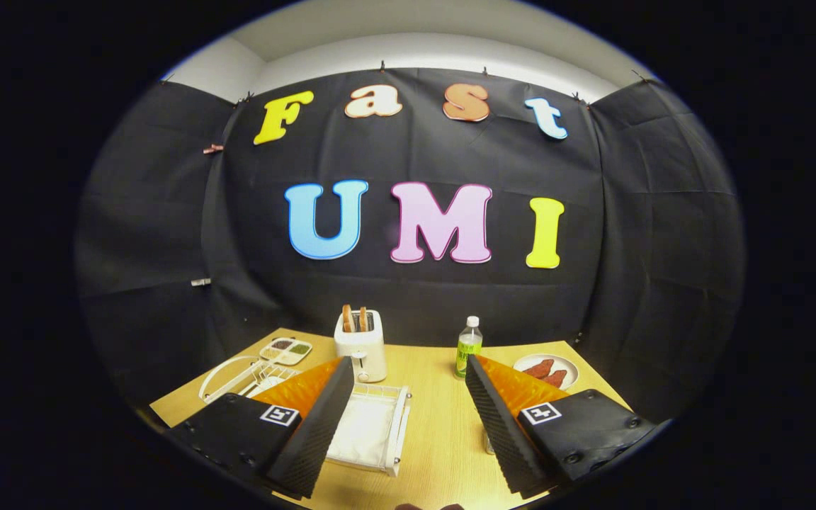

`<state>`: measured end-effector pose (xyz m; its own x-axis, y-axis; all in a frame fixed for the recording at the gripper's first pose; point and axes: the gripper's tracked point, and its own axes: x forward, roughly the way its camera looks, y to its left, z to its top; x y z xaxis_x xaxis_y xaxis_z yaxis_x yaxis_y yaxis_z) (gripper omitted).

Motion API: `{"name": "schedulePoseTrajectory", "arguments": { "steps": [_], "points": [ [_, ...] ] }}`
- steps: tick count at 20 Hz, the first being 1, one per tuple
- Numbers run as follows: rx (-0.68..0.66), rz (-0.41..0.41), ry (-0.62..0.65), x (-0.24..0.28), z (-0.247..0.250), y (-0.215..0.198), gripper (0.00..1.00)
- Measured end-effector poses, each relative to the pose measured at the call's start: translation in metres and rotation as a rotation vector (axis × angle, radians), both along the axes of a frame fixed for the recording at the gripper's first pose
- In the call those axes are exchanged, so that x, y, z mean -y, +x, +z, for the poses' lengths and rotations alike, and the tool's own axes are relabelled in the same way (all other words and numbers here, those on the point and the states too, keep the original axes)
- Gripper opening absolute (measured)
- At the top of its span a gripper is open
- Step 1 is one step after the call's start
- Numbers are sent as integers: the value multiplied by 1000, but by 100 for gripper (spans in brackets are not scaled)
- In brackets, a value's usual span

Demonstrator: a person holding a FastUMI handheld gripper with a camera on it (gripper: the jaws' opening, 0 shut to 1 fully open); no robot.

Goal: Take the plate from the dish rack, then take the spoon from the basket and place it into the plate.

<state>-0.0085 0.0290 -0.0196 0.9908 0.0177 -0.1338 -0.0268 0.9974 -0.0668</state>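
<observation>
My claw [404, 418] hangs above the wooden table [443, 439] with its two fingers spread wide and nothing between them but bare tabletop and the near corner of a white basket. That basket [372, 428] sits just ahead of my left finger, at about eleven o'clock from the gap, with something pale lying flat inside it; I cannot make out a spoon in it from here. Farther out at ten o'clock, beyond my left finger, stands the white wire dish rack [241, 375], and a pale rounded shape in it may be the plate, though I cannot tell for sure. Just past the rack lies a small divided tray [285, 350] with dark and green fillings. At twelve o'clock, a little left of centre, a white toaster [360, 343] stands upright with two slices of toast [353, 319] poking out of its slots. At one o'clock a clear bottle [469, 347] with a green label stands upright, and at two o'clock, beyond my right finger, a white dish [546, 368] holds reddish pieces of food.
</observation>
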Motion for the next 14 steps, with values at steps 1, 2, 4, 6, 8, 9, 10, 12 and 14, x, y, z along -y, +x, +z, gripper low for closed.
{"name": "schedulePoseTrajectory", "arguments": {
  "steps": [1, 2, 4, 6, 8, 9, 10, 12, 14],
  "points": [
    [-20, 19, 2, -10, 0, 5, 98],
    [-46, 42, 4, -20, -2, 10, 98],
    [-102, 78, -5, -40, -7, 23, 97],
    [-156, 98, -13, -57, -15, 40, 97],
    [-236, 114, -16, -73, -34, 60, 98],
    [-294, 118, -4, -82, -49, 70, 97],
    [-347, 117, 11, -89, -62, 75, 98],
    [-427, 96, 35, -98, -81, 88, 97],
    [-477, 56, 27, -101, -97, 105, 94]
  ]
}}
